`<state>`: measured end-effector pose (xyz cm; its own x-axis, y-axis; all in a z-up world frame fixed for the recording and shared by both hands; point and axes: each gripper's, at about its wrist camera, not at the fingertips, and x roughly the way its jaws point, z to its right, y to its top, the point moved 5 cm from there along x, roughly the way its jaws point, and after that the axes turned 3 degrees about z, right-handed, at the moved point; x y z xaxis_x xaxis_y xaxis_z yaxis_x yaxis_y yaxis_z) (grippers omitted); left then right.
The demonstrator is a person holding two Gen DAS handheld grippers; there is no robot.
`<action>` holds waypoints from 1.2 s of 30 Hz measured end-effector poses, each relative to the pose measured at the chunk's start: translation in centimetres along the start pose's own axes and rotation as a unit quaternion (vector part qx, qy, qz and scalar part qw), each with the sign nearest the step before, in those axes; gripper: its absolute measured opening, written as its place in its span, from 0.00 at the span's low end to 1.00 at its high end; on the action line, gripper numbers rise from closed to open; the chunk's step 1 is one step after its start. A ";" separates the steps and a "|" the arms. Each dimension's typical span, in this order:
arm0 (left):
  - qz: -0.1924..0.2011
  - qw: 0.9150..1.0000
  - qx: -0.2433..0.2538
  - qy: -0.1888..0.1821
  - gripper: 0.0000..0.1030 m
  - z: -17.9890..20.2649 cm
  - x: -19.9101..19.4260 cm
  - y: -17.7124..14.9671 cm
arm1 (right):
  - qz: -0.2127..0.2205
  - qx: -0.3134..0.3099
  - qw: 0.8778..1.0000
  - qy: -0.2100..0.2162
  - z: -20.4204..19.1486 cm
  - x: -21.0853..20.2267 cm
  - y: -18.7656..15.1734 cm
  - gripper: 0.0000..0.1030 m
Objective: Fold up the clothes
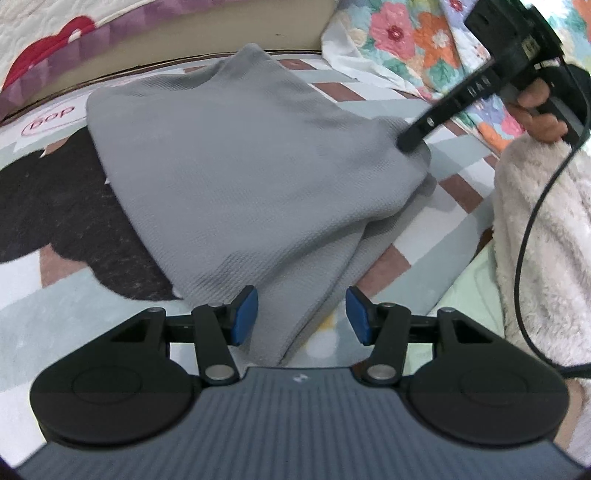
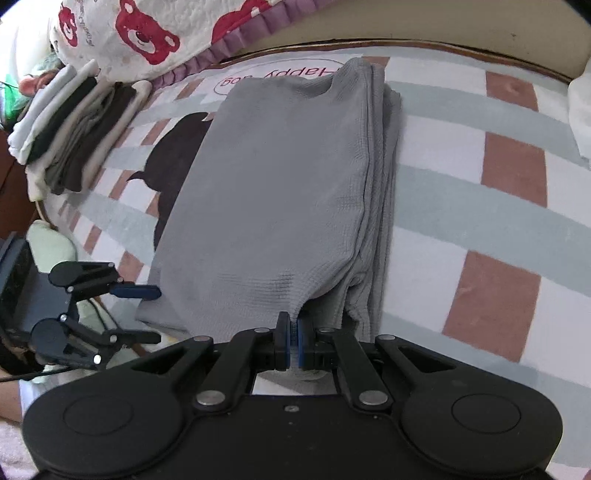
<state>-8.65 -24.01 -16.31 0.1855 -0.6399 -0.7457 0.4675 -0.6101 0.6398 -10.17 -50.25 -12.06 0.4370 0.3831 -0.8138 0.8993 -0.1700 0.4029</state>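
A grey knit garment lies folded lengthwise on the checked bed cover. My right gripper is shut on the garment's near edge, and the cloth bunches where the pads pinch it. In the left wrist view the right gripper touches the garment's right corner, held by a hand. My left gripper is open, its blue pads either side of the garment's near corner without gripping it. In the right wrist view the left gripper stands open at the cloth's left corner.
A stack of folded clothes sits at the bed's far left. A bear-print quilt lies along the far edge. A floral blanket and a fluffy white sleeve are on the right. A black cable hangs by the sleeve.
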 end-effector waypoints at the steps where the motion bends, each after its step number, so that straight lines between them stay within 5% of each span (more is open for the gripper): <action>1: -0.003 1.000 0.007 0.004 0.52 0.1 0.1 0.0 | 0.007 0.007 1.000 0.004 0.1 -0.2 0.1 0.06; 3: -0.012 1.000 0.022 0.010 0.43 0.2 0.2 0.1 | 0.023 0.024 0.999 0.015 0.4 -0.7 0.3 0.06; 4: -0.016 0.999 0.030 0.013 0.32 0.2 0.3 0.1 | 0.027 0.034 0.999 0.022 0.5 -1.0 0.4 0.06; 5: -0.021 0.999 0.037 0.016 0.08 0.3 0.4 0.1 | 0.032 0.044 0.998 0.029 0.6 -1.3 0.4 0.06; 7: -0.029 0.999 0.032 0.007 0.04 0.0 -0.1 0.4 | 0.024 0.050 0.998 0.011 0.8 -1.4 0.4 0.06; 10: -0.027 0.999 0.022 -0.012 0.03 -0.4 -1.1 0.4 | -0.020 0.009 0.998 -0.061 0.7 -0.2 0.0 0.05; 15: -0.035 0.999 0.030 -0.014 0.03 -0.6 -2.1 -0.9 | -0.048 -0.022 0.996 -0.070 -0.1 -0.2 -0.9 0.05; 19: -0.040 0.999 0.029 -0.019 0.04 -0.8 -2.9 -2.0 | -0.130 -0.087 0.981 -0.115 -0.9 2.2 -2.5 0.05; 23: 0.010 0.999 -0.014 -0.040 0.10 -1.8 -4.8 -0.7 | -0.082 -0.103 0.981 -0.144 -2.7 0.7 -1.2 0.15; 26: 0.049 0.997 -0.046 -0.047 0.21 -2.7 -5.7 0.8 | -0.010 -0.086 0.990 -0.114 -4.6 -1.1 0.3 0.28; 30: 0.054 0.998 -0.030 -0.027 0.22 -2.7 -3.0 2.7 | 0.060 -0.114 0.987 -0.099 -7.0 0.3 2.6 0.38; 34: 0.005 0.999 -0.038 -0.028 0.22 -2.8 -0.7 2.3 | 0.008 -0.154 0.979 -0.132 -8.0 5.8 2.9 0.44; 36: -0.009 0.999 -0.037 -0.019 0.22 -2.9 -0.7 1.0 | -0.024 -0.165 0.974 -0.155 -7.9 7.1 2.2 0.58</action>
<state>-5.82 -22.83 -15.63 0.1433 -0.6473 -0.7487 0.5327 -0.5871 0.6095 -5.17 -40.70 -13.65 0.4236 0.0832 -0.9020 0.8873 0.1620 0.4317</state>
